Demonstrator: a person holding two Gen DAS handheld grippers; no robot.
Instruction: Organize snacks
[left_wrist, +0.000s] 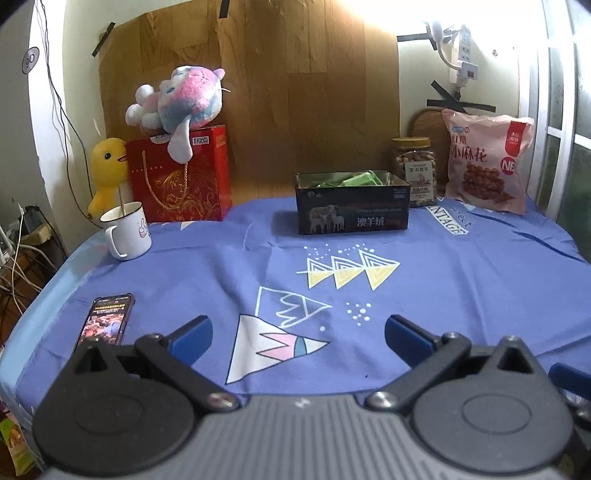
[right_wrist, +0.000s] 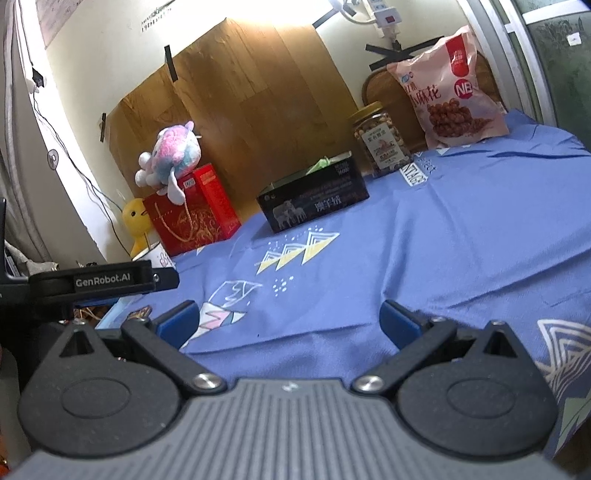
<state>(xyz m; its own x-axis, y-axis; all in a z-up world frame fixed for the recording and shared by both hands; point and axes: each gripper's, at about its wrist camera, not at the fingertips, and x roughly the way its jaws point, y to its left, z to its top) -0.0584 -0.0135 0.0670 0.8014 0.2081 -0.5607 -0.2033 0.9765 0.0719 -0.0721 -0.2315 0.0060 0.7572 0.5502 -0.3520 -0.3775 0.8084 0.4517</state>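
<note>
A black tin box (left_wrist: 352, 205) stands open at the back of the blue tablecloth, with green snack packets (left_wrist: 360, 180) inside; it also shows in the right wrist view (right_wrist: 314, 199). To its right stand a clear jar of nuts (left_wrist: 415, 171) (right_wrist: 382, 138) and a pink snack bag (left_wrist: 487, 160) (right_wrist: 448, 98) leaning on the wall. My left gripper (left_wrist: 297, 332) is open and empty, low over the front of the table. My right gripper (right_wrist: 288, 319) is open and empty, to the right of the left one, whose body (right_wrist: 92, 282) shows at the left.
A red gift bag (left_wrist: 184, 177) with a plush toy (left_wrist: 184, 103) on top stands at the back left, beside a yellow duck (left_wrist: 107, 170) and a white mug (left_wrist: 127, 230). A phone (left_wrist: 105, 321) lies at the front left. Cables hang past the table's left edge.
</note>
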